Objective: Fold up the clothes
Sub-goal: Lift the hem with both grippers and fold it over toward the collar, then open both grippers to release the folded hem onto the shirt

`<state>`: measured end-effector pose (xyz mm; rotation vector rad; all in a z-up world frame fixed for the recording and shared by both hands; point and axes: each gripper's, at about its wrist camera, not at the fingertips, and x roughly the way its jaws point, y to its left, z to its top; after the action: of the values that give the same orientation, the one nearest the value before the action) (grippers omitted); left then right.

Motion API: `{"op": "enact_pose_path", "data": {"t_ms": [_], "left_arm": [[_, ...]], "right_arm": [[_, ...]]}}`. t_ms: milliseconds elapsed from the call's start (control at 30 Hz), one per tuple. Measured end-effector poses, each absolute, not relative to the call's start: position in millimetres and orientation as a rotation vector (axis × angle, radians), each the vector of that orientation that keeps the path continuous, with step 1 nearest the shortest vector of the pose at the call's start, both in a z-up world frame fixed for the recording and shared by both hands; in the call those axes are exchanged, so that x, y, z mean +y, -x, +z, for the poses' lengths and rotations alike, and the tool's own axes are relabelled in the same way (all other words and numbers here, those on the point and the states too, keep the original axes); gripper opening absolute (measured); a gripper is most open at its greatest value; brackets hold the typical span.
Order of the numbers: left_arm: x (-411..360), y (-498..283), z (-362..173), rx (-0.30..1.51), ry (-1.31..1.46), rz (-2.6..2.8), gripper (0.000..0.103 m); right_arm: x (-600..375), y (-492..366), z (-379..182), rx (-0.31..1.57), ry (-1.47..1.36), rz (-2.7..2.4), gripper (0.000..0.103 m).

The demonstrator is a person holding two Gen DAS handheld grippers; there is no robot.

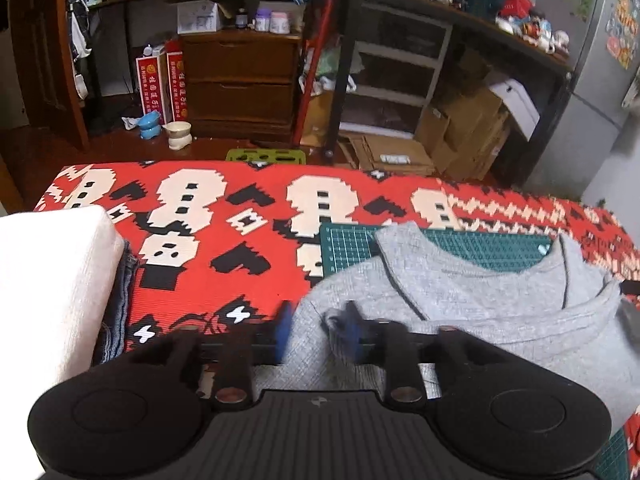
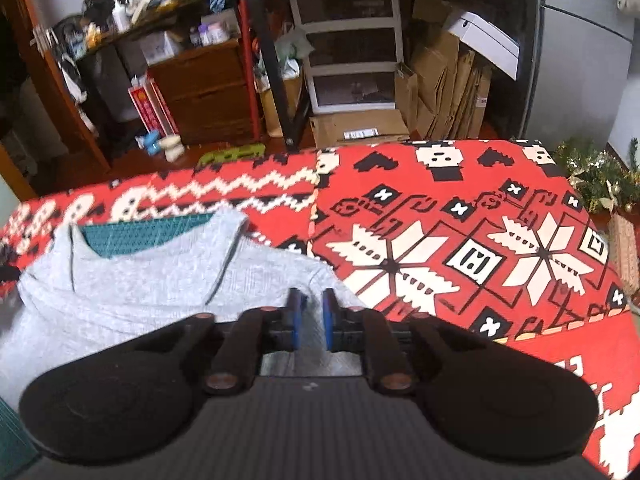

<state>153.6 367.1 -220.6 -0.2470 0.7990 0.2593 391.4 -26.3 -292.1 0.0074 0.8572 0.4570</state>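
**Grey garment on red cloth, both grippers over it**

The grey garment [image 1: 472, 292] lies spread on the red patterned cloth [image 1: 224, 248]. Its far edge overlaps a green cutting mat [image 1: 348, 244], which shows in the gap between two raised flaps of the garment.

Left gripper [image 1: 318, 330]: positioned over the garment's left edge. Fingers are spread wide and blurred. One blue pad [image 1: 285, 328] sits at the garment's edge; the other sits over a small raised fold of grey fabric. Whether that fold is pinched cannot be told.

Right gripper [image 2: 311, 320]: positioned over the garment's right edge. Jaws are set to a narrow gap, with grey fabric visible between and below the blue pads [image 2: 330, 318]. No contact with the fabric can be confirmed.

Left of the garment, well apart, a white folded item [image 1: 52, 280] rests on denim [image 1: 120, 300].
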Motion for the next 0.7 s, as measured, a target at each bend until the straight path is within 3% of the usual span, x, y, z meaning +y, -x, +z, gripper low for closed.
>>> {"op": "enact_pose_path", "data": {"t_ms": [133, 233, 433, 600, 700], "left_arm": [[368.3, -143.5, -210.7, 0.769, 0.234, 0.278, 0.045], [365.7, -131.2, -204.5, 0.76, 0.242, 0.275, 0.046], [344.4, -90.8, -202.5, 0.766, 0.239, 0.246, 0.051], [326.3, -57.0, -205.6, 0.773, 0.239, 0.243, 0.051], [311.1, -43.1, -209.1, 0.758, 0.227, 0.214, 0.049]], "right_arm": [[-32.3, -382.4, -278.6, 0.821, -0.013, 0.444, 0.028], [-36.6, -363.6, -264.7, 0.791, -0.011, 0.454, 0.038], [-44.6, -312.7, -251.5, 0.758, 0.016, 0.465, 0.046], [-48.3, -266.9, -254.2, 0.747, 0.063, 0.474, 0.045], [-43.7, -242.1, -261.9, 0.753, 0.083, 0.491, 0.029]]}}
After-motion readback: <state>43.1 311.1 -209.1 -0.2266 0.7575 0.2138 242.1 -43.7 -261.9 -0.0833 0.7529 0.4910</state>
